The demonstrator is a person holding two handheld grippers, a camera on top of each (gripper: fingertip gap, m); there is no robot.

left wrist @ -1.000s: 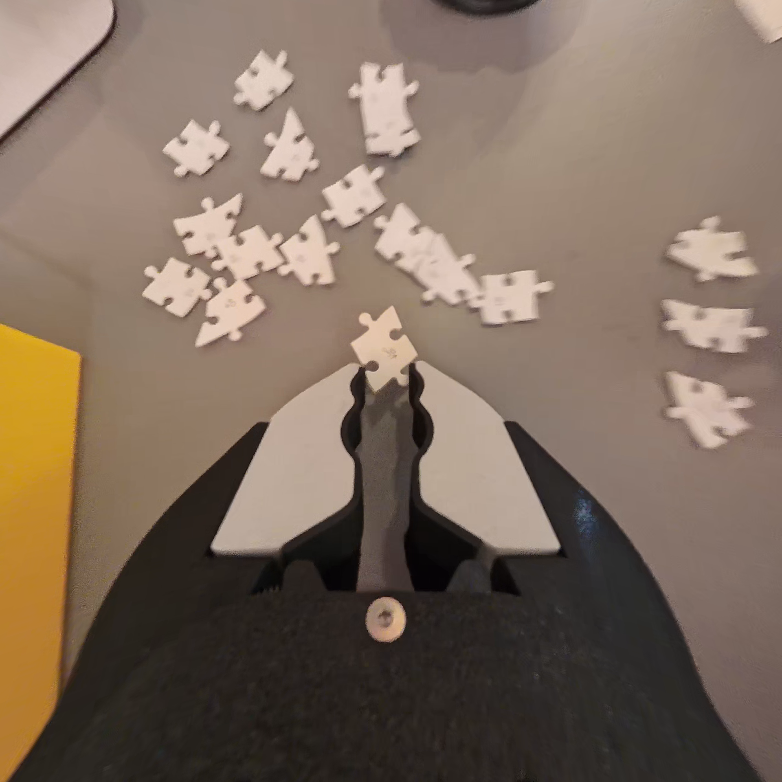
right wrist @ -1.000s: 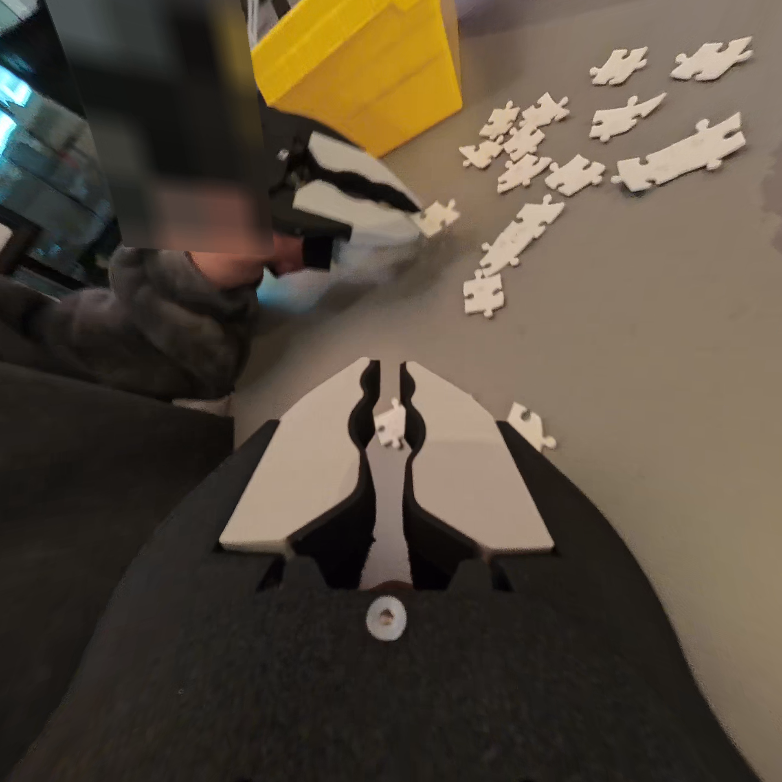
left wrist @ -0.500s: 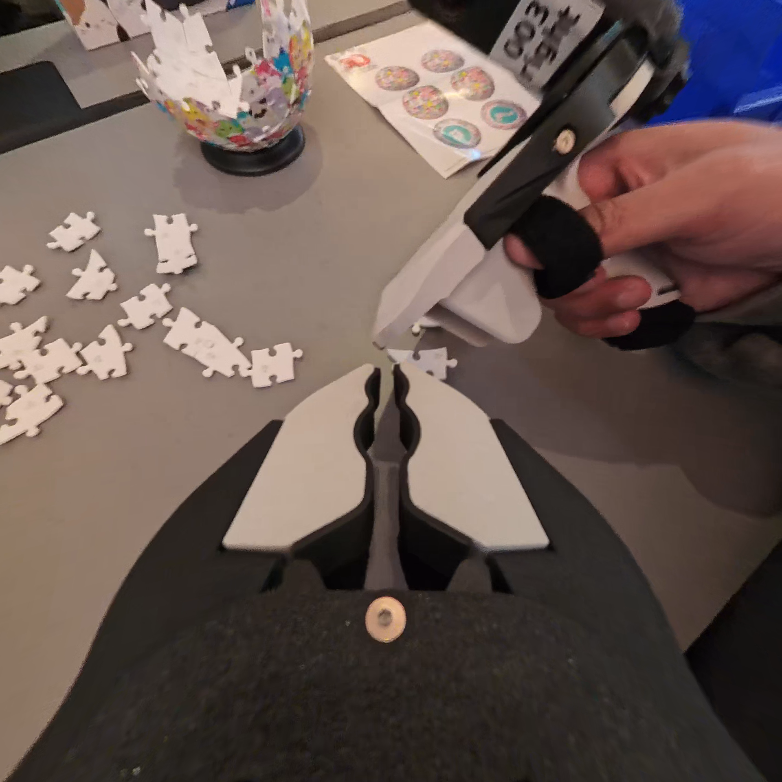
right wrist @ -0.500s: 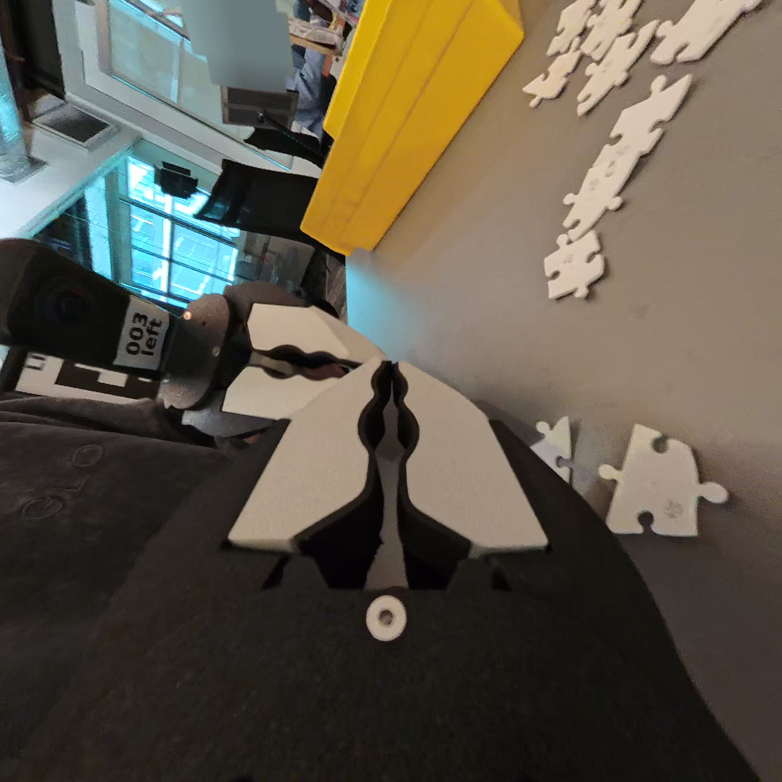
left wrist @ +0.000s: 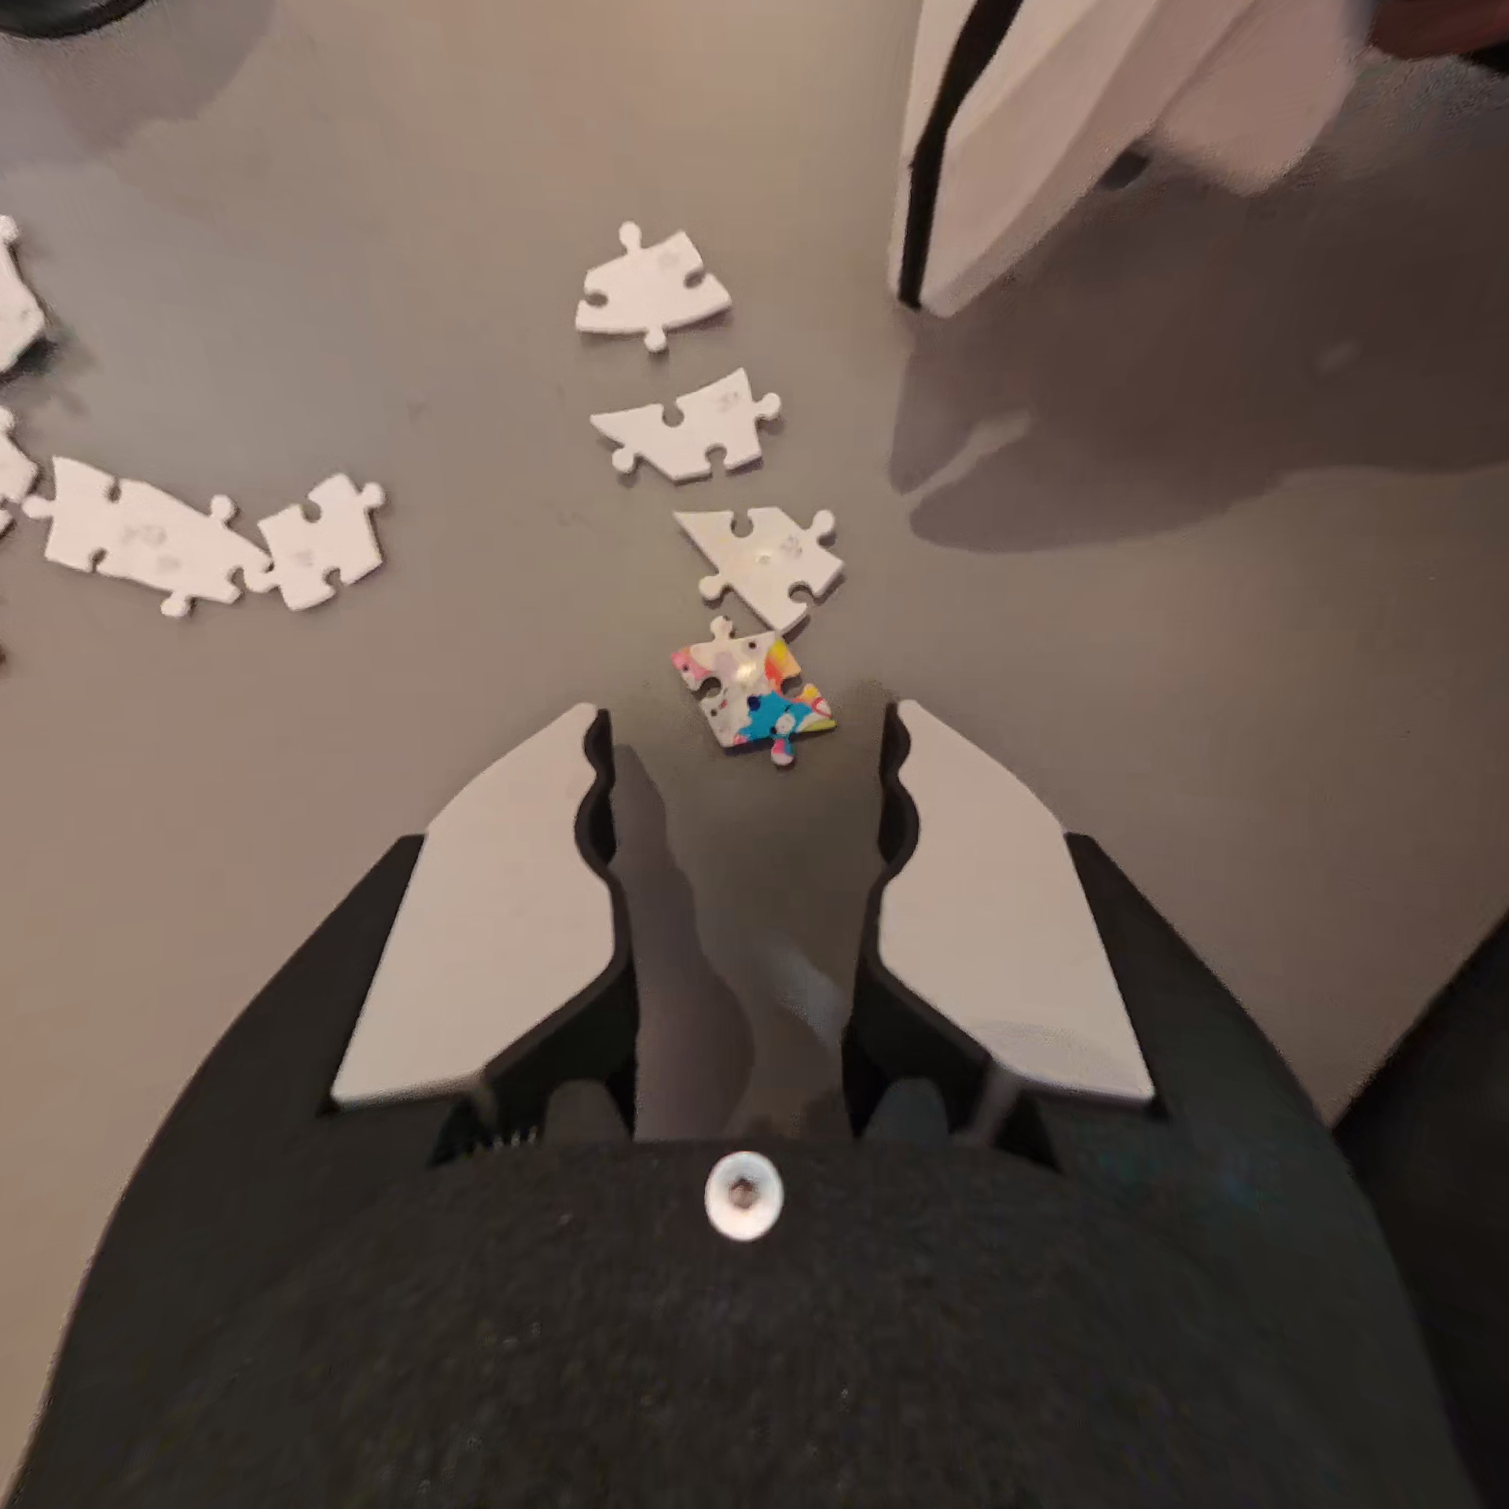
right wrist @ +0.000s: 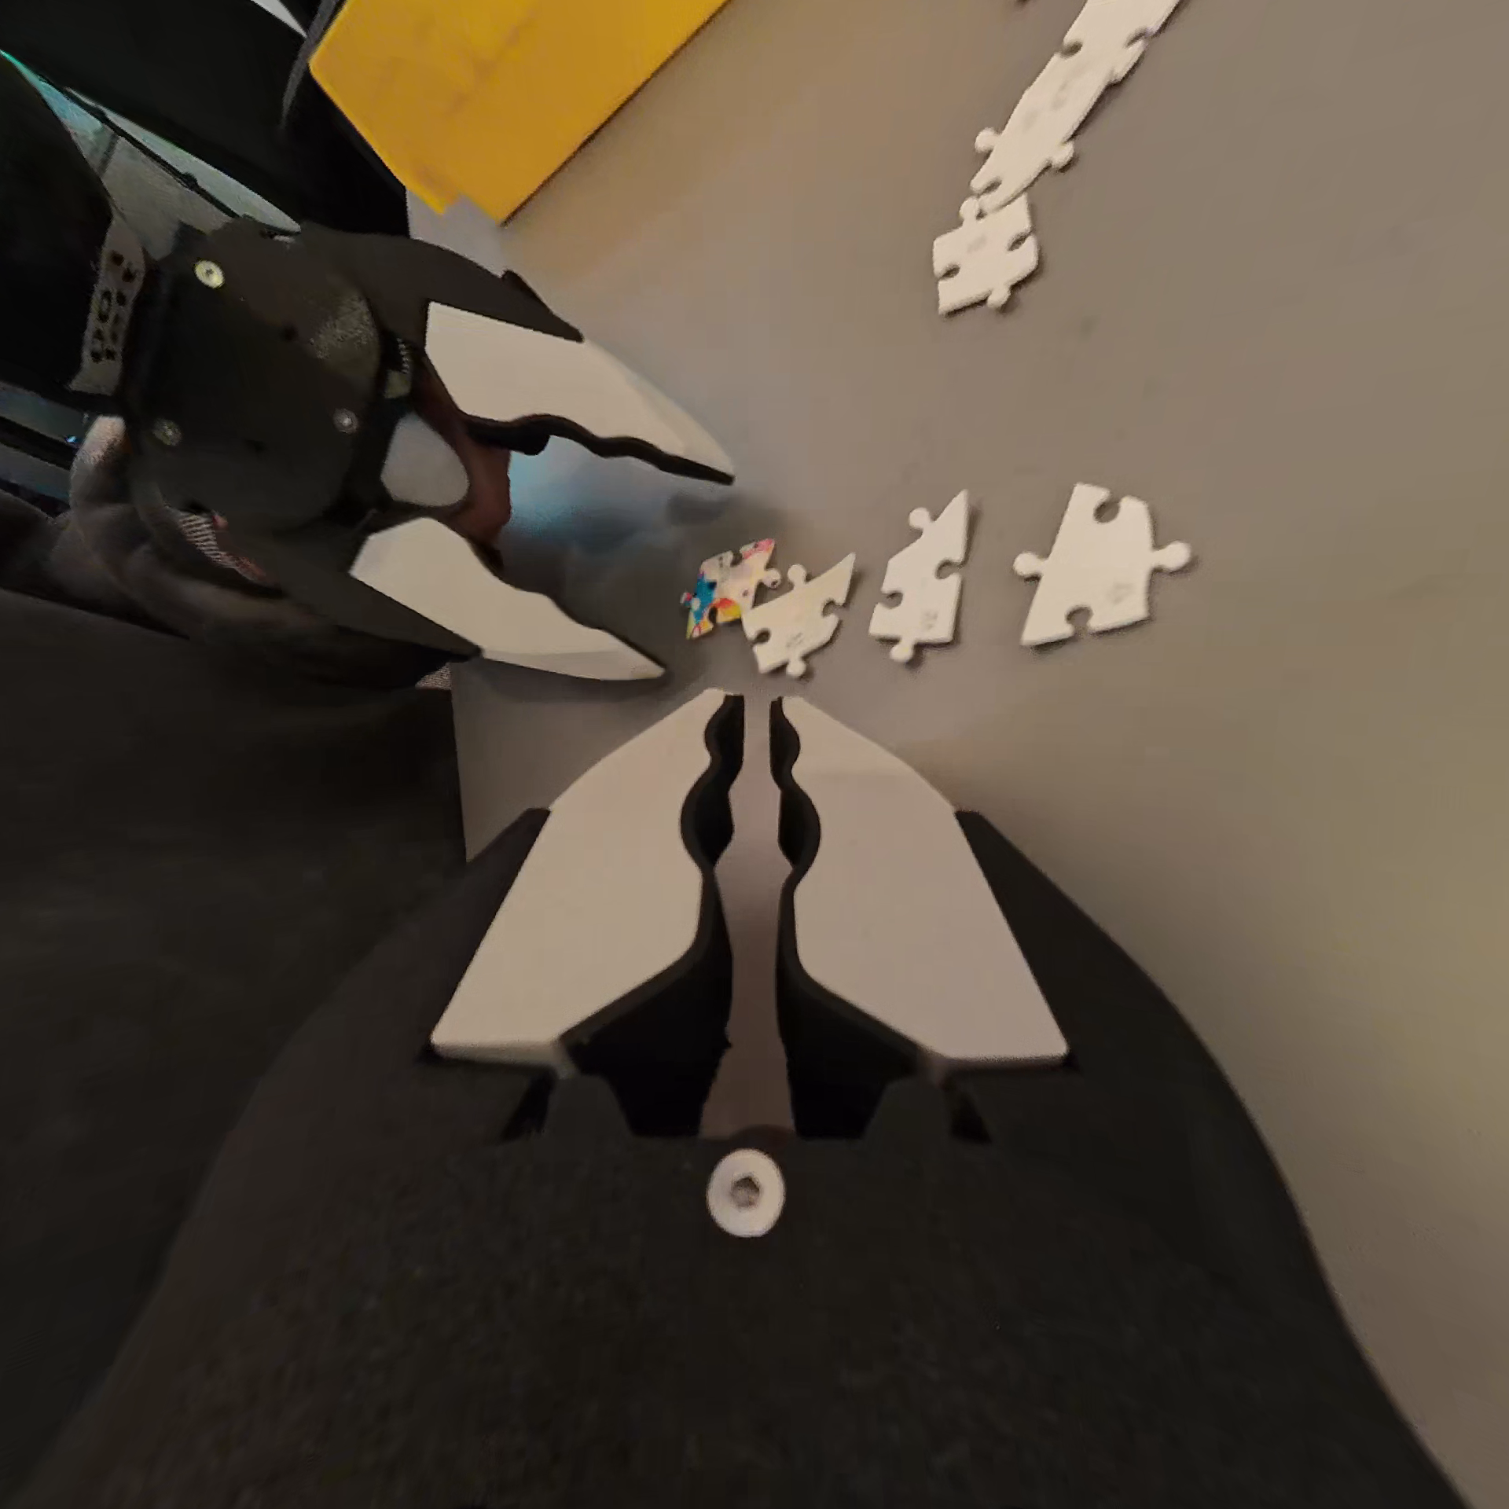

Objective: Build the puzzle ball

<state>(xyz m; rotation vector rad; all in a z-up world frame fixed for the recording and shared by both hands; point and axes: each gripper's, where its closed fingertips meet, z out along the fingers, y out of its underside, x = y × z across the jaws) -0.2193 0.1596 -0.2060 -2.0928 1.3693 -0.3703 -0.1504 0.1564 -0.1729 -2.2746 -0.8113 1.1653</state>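
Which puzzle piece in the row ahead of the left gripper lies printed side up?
The colourful piece, the one nearest the open left gripper. The other three pieces in that row show plain white backs; it touches the nearest white piece.

dim, warm indoor light falls on the grey tabletop (left wrist: 1143, 735). the right gripper (left wrist: 1061, 147) is motion-blurred and throws a soft dark shadow beneath it. wide-angle distortion bends the edges, and the far puzzle pieces (right wrist: 1053, 106) smear out of focus.
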